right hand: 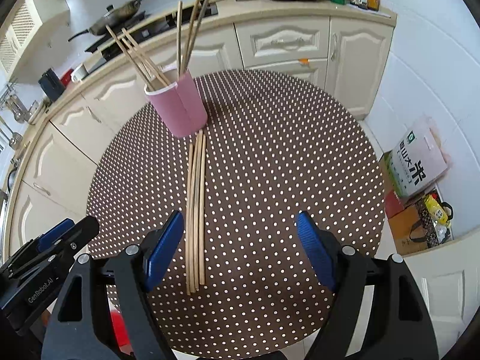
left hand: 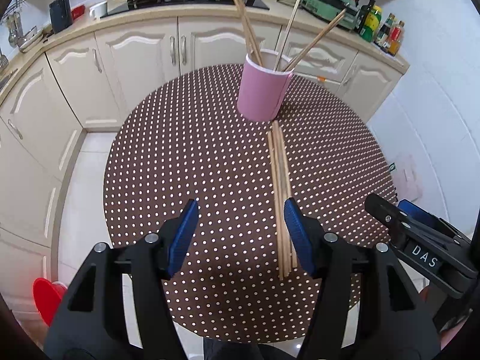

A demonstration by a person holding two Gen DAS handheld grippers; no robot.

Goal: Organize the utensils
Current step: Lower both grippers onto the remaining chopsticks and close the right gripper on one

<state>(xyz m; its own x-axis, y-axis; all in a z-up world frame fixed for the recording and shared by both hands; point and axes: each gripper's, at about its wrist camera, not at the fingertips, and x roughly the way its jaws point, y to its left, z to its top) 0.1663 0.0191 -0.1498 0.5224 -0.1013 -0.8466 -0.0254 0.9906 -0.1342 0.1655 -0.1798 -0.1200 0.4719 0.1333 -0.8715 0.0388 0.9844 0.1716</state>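
Chopsticks sorting: both tongs spread, nothing gripped.
Pink cup (left hand: 263, 93) holds upright chopsticks (left hand: 250, 36); loose bundle (left hand: 280, 192) lies against its base, left gripper (left hand: 240, 234) and right gripper (right hand: 240, 249) poised beside the bundle.

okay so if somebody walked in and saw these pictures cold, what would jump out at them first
Probably the pink cup standing at the far side of the round polka-dot table, with chopsticks fanning out of its top. Next, the bundle of loose chopsticks lying flat on the cloth, running from the cup's base toward the cameras. The left gripper and right gripper both stand open above the near ends.
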